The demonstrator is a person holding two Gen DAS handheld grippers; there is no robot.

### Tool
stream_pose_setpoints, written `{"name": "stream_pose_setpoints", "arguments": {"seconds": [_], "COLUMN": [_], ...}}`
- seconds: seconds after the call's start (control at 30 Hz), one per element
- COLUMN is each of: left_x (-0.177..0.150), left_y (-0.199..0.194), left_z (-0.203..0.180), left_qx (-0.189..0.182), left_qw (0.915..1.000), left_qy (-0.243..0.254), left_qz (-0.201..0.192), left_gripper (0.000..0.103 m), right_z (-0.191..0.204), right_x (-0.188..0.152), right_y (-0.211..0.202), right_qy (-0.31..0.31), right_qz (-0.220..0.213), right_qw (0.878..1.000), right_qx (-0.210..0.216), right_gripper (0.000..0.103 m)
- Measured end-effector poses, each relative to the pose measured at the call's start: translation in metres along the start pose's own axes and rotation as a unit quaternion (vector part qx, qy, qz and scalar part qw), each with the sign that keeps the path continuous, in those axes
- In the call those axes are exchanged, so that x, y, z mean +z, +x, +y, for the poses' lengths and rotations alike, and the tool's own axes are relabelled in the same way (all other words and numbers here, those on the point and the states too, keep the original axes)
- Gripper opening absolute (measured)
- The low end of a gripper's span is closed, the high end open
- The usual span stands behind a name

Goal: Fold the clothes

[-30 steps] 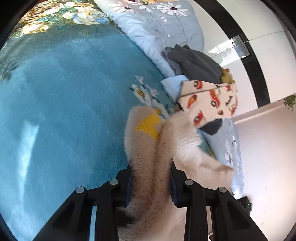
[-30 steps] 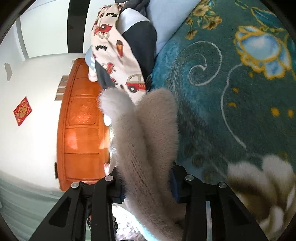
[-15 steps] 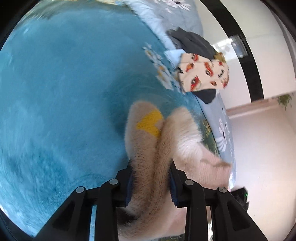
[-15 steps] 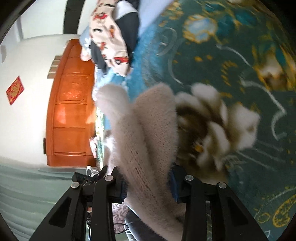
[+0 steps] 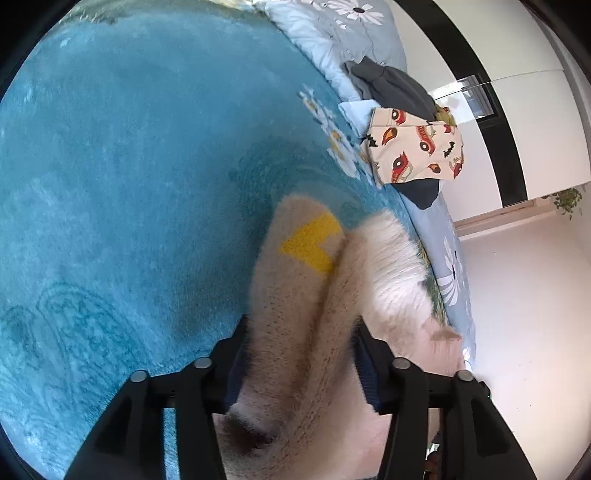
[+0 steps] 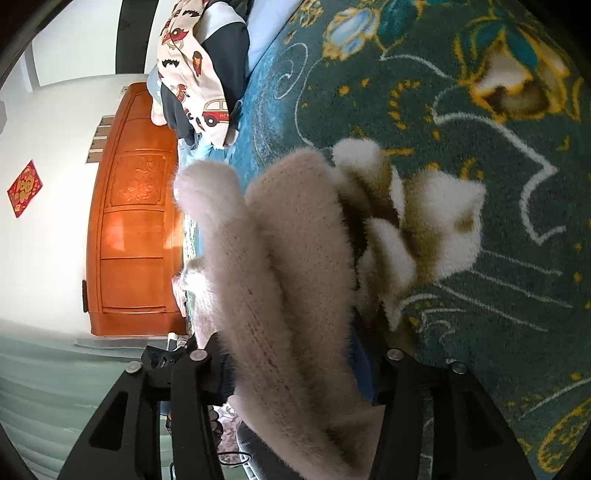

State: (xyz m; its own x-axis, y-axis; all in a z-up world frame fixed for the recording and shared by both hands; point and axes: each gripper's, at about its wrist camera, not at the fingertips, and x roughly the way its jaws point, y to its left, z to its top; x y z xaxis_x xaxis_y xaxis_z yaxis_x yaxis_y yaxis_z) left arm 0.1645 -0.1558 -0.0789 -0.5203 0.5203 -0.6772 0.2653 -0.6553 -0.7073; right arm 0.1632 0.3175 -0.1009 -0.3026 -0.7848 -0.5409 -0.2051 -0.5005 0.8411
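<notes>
A fluffy cream knitted sweater (image 5: 306,306) with a yellow patch is bunched between the fingers of my left gripper (image 5: 299,362), which is shut on it above the teal bedspread (image 5: 129,166). The same sweater (image 6: 288,266) shows in the right wrist view, where my right gripper (image 6: 291,365) is shut on another bunch of it. The fabric hangs between both grippers, lifted off the bed. The fingertips are hidden by the fabric.
A pile of clothes (image 5: 413,147) with a car-print garment and a dark grey one lies at the bed's far side; it also shows in the right wrist view (image 6: 199,74). A flowered light-blue duvet (image 5: 343,33) lies behind. An orange wooden cabinet (image 6: 133,214) stands by the wall.
Both grippers have moved with the sweater across the bedspread, away from the clothes pile. The grip on the sweater is unchanged.
</notes>
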Motion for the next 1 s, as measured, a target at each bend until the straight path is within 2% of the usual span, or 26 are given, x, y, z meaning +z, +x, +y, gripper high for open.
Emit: {"name": "stream_pose_setpoints", "arguments": {"seconds": [0.17,0.4,0.53,0.73,1.0], "left_x": [-0.002,-0.007,-0.011,-0.018,-0.030], "left_y": [0.000,-0.002,-0.009,-0.024,-0.040], "left_z": [-0.006,-0.021,-0.032,-0.051,-0.104], "left_qx": [0.013,0.046,0.063,0.060,0.058], "left_qw": [0.9998,0.9976,0.9953,0.9943,0.9879], "left_qy": [0.012,0.048,0.064,0.068,0.121], "left_qz": [-0.004,-0.019,-0.035,-0.056,-0.078], "left_gripper": [0.060,0.058,0.046,0.038,0.037], "right_z": [0.003,0.005,0.006,0.020,0.045], "right_x": [0.002,0.002,0.000,0.007,0.013], "right_y": [0.009,0.012,0.008,0.004,-0.016], "right_qy": [-0.013,-0.017,-0.012,-0.016,-0.053], "right_qz": [0.003,-0.003,-0.012,-0.015,-0.022], "right_qw": [1.000,1.000,1.000,1.000,0.998], "right_qx": [-0.010,-0.010,-0.001,0.019,0.038], "right_gripper": [0.060,0.058,0.050,0.045,0.044]}}
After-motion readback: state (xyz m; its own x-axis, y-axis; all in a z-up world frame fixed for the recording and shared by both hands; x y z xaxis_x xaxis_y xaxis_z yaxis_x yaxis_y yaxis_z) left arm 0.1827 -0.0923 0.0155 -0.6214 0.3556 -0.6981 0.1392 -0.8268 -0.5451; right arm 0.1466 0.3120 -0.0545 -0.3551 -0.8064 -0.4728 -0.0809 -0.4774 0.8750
